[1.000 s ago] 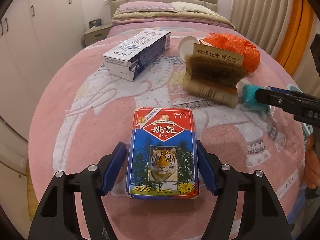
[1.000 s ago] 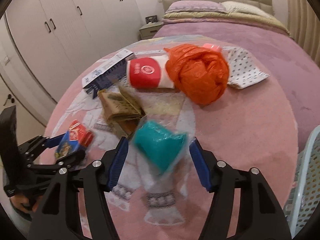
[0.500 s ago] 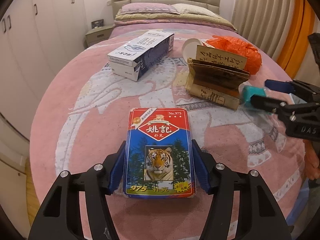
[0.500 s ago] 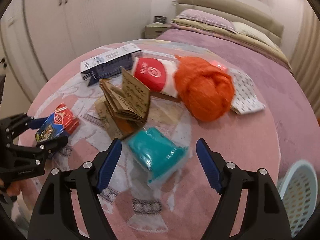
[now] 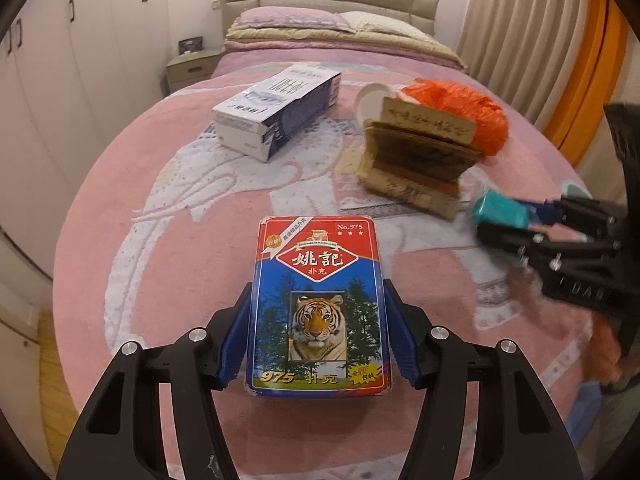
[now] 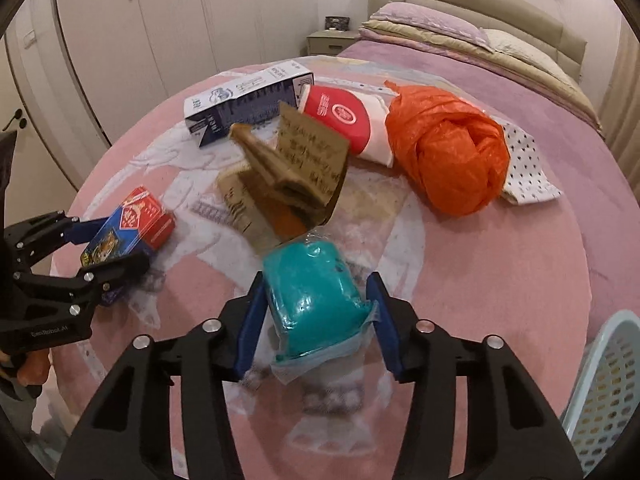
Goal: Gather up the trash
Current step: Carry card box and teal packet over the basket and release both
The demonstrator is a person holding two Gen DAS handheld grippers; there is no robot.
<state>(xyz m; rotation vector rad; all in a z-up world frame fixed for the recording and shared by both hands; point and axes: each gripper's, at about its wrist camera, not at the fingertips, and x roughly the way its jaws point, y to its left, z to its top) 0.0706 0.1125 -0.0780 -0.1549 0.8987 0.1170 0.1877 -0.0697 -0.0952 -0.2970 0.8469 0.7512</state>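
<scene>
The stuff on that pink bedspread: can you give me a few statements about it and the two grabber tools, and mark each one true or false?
1. The left gripper has its fingers on both sides of the tiger card box. True.
2. The right gripper is around the orange plastic bag. False: it brackets the teal wrapped bundle; the bag lies apart, farther back.
3. The white and navy carton stands upright. False: it lies on its side.
4. A pale basket shows at the lower right of the right wrist view. True.
5. The brown paper booklet is closed flat. False: it is splayed open.
</scene>
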